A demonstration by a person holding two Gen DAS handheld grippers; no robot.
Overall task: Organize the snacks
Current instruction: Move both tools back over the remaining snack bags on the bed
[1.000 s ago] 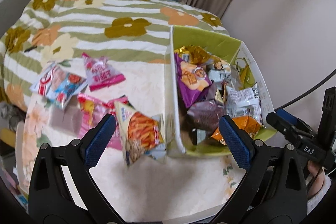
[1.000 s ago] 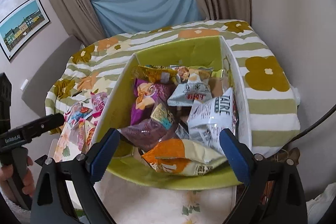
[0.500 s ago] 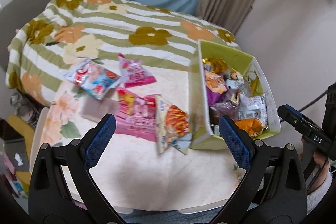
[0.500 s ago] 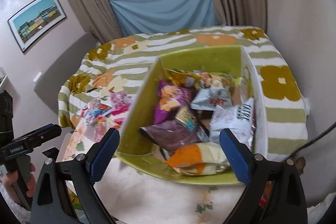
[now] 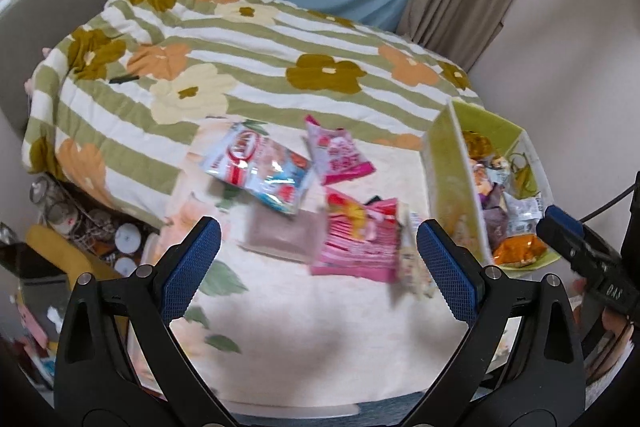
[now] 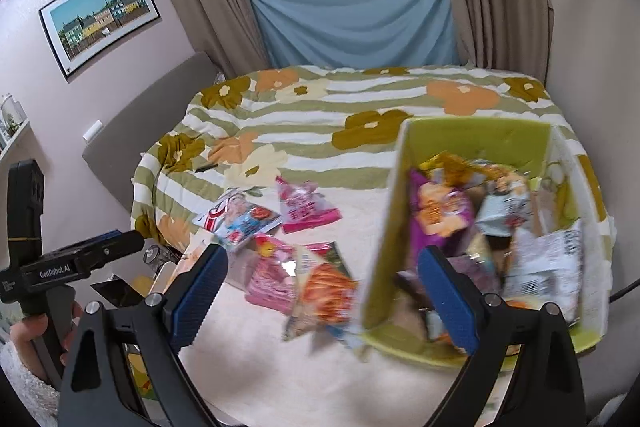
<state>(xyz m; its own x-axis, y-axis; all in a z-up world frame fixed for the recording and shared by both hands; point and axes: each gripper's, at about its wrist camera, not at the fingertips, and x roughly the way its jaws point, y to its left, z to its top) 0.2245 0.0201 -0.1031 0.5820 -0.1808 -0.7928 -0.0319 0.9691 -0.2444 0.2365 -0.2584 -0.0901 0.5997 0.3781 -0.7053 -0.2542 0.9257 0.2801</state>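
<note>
Currently both grippers stand spread, nothing between pads: left gripper, right gripper. Loose snack packets lie mid-tabletop, beside green bin at right edge, which holds the rest. Packets likely light, crinkly, slippery, contents crushable; pinch a sealed end seam, approx. centred. Labels blurred; brownish item under pile unidentifiable.

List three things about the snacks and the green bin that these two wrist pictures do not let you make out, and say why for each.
- Print on the orange packet beside the green bin: motion blur, right wrist view.
- Packets low in the bin: right wrist view, covered by the purple packet and others.
- The brownish flat pack: blurred, partly under the blue-and-white packet, left wrist view.
</note>
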